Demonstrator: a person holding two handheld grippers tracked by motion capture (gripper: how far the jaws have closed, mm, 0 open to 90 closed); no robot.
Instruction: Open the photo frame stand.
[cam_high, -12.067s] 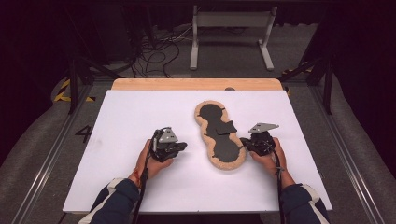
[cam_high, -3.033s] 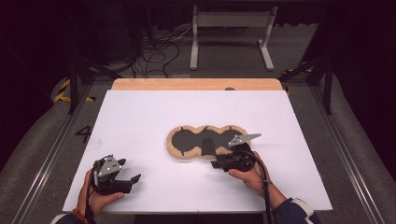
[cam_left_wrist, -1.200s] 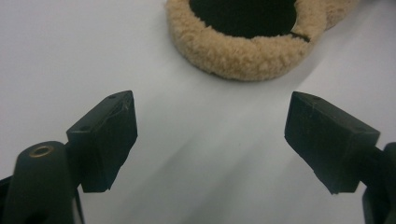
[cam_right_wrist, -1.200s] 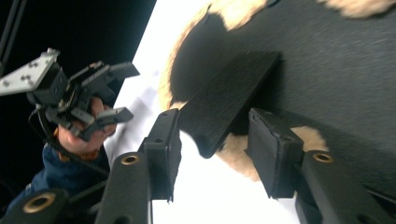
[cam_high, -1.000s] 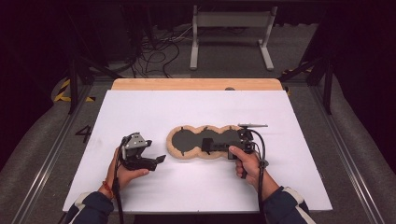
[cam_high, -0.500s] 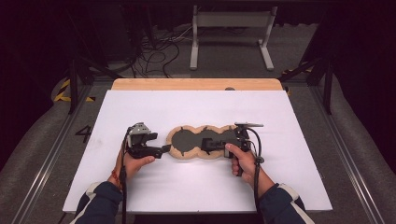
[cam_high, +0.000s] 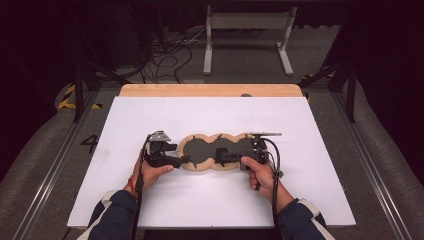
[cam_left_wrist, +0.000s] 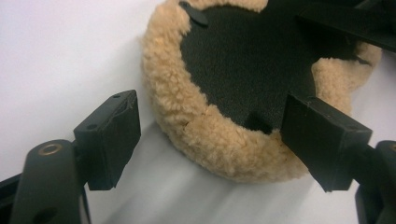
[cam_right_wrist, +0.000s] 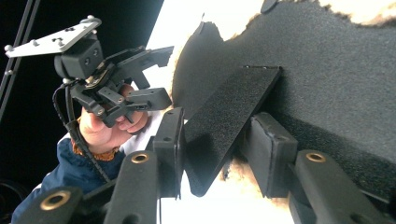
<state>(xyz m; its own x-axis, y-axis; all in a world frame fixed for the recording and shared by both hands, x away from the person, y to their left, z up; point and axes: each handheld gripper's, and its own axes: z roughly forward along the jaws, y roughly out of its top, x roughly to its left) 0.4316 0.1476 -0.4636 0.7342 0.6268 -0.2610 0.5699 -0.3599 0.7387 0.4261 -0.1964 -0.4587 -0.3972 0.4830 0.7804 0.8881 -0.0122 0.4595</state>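
Presently we find the fleece pad (cam_high: 216, 152), a three-lobed piece with a tan woolly rim and black backing, lying flat near the middle of the white counter (cam_high: 210, 112). We note the left tool (cam_high: 181, 160) at the pad's left end, its jaws spread to either side of the woolly rim (cam_left_wrist: 219, 140), closing a little but not pressing on it. We observe the right tool (cam_high: 220, 156) over the pad's right part, clenched on a stiff black flap (cam_right_wrist: 224, 126) that stands up from the backing.
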